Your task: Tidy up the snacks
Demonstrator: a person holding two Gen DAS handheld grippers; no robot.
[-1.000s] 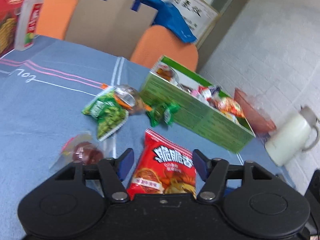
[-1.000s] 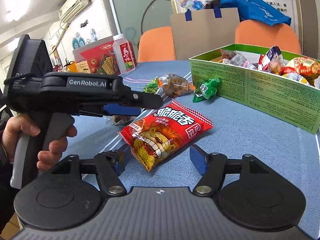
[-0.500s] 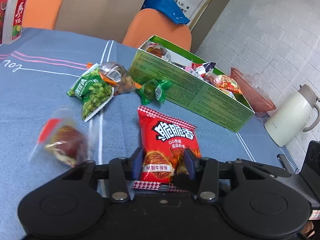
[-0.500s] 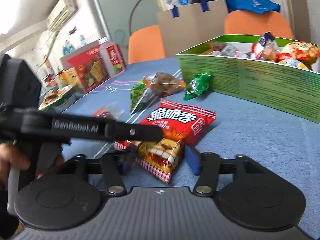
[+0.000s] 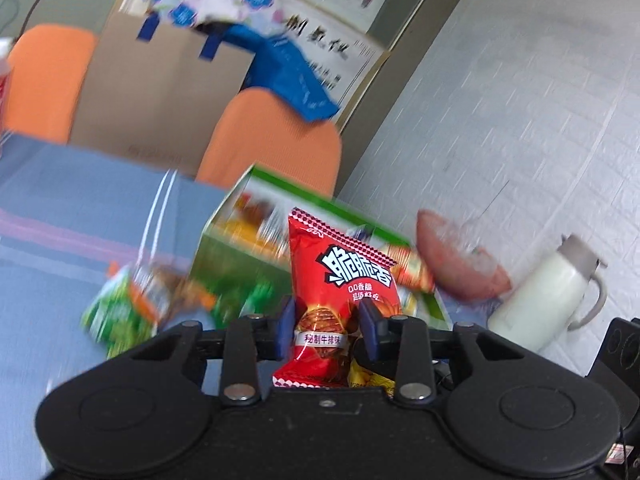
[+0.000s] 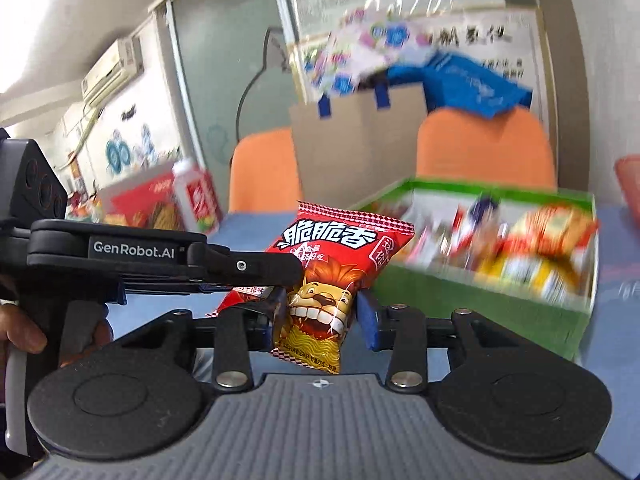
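A red snack bag (image 5: pixel 340 292) with a cartoon lion is held off the table by both grippers. My left gripper (image 5: pixel 326 326) is shut on its lower part. My right gripper (image 6: pixel 322 314) is shut on the same bag (image 6: pixel 332 276), and the left gripper's body (image 6: pixel 160 264) reaches in from the left in the right wrist view. Behind the bag stands the green snack box (image 6: pixel 440 300) with several packets inside; it also shows in the left wrist view (image 5: pixel 224 256).
Loose green and orange snack packets (image 5: pixel 132 304) lie on the blue tablecloth (image 5: pixel 60 216) left of the box. A white jug (image 5: pixel 548 296) and a reddish bowl (image 5: pixel 460 264) stand at the right. Orange chairs (image 6: pixel 484 144), a cardboard bag (image 6: pixel 356 148), a bottle (image 6: pixel 196 196) are behind.
Both grippers closed on the red bag and lifted it off the table; it now hangs upright in front of the green box. The views tilted upward.
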